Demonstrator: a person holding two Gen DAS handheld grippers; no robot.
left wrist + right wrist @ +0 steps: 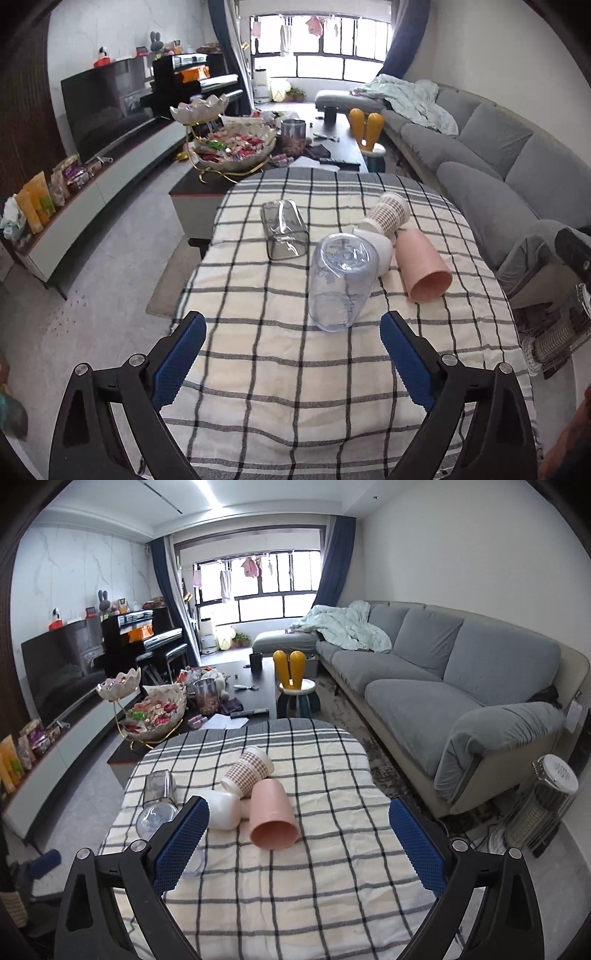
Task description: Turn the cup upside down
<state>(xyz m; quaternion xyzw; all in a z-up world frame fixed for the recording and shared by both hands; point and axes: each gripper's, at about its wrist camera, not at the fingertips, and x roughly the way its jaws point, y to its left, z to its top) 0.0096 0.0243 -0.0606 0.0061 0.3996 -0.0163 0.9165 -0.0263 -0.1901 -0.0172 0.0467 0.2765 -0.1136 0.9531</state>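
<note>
Several cups rest on a checked tablecloth (280, 369). A clear bluish cup (341, 280) stands upside down, just beyond my open, empty left gripper (293, 336). A clear square cup (283, 229), a white cup (380, 245), a checked paper cup (389, 214) and a pink cup (424, 269) lie on their sides. In the right wrist view my right gripper (299, 821) is open and empty, with the pink cup (271, 818) lying between its fingers a little ahead, mouth toward me. The white cup (223, 808) and checked cup (249, 771) lie beside it.
A grey sofa (443, 686) runs along the right. A dark coffee table (243, 698) with snack bowls and a jar stands beyond the table. A TV (99, 103) and piano are on the left. A heater (543, 805) stands at the right on the floor.
</note>
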